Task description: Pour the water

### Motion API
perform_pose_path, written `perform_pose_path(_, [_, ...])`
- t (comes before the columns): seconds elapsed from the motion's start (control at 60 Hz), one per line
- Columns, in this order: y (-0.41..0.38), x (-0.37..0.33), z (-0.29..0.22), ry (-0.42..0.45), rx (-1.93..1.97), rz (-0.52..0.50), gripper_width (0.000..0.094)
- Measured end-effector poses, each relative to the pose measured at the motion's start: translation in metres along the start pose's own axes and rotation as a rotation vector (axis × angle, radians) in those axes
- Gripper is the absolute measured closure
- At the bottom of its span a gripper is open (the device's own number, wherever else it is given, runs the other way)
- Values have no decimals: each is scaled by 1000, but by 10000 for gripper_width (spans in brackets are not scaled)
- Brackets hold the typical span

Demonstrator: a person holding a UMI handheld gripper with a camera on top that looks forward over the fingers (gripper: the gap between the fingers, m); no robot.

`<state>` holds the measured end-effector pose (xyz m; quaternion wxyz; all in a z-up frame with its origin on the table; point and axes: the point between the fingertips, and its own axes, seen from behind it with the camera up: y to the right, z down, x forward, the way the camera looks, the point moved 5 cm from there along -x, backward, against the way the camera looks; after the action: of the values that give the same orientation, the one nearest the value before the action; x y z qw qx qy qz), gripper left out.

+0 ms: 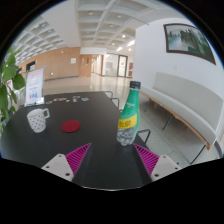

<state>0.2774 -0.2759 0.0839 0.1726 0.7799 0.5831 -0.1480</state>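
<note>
At nine o'clock a plant (9, 82) leans its leaves over the edge of the dark surface (95, 140). Just right of it, at about ten o'clock from the tongs (113, 157), a white mug (38, 120) with a patterned side stands upright, handle to the left. Beside the mug, a little nearer the middle, lies a flat red disc (70, 125), apart from the mug and not touching it; whether it is a lid or a coaster cannot be told.

The tongs are spread wide, their pink pads (78, 155) well apart, and nothing sits between them. They hang low over the near edge of the surface.

At one o'clock from the tongs, just ahead of the right finger, stands the bottle (129, 115): clear plastic, green cap on, green and yellow label, upright on the surface. It is not touched by either finger. The stretch of surface between the tongs and the bottle is bare.

Further right a pale bench (180, 108) runs along the wall, under a framed picture (188, 40). Beyond the surface a bright hallway runs back at twelve o'clock.
</note>
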Motion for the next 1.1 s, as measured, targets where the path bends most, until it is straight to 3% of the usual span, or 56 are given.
perform_pose_path(0.167, [45,49,-14,56,-29,76,107])
perform_pose_path(0.367, [51,98,-39,116,25,43,121])
perform_pose_path(0.45, [50,114,-49,134,22,47,209])
perform_pose_path(0.517, [54,122,-54,148,12,74,366])
perform_pose_path(0.717, [52,124,-59,169,-2,111,514])
perform_pose_path(0.8, [58,116,-66,168,-39,150,521])
perform_pose_path(0.933, [69,94,-109,215,-156,307,522])
perform_pose_path(1.1, [61,53,-204,348,-501,534,523])
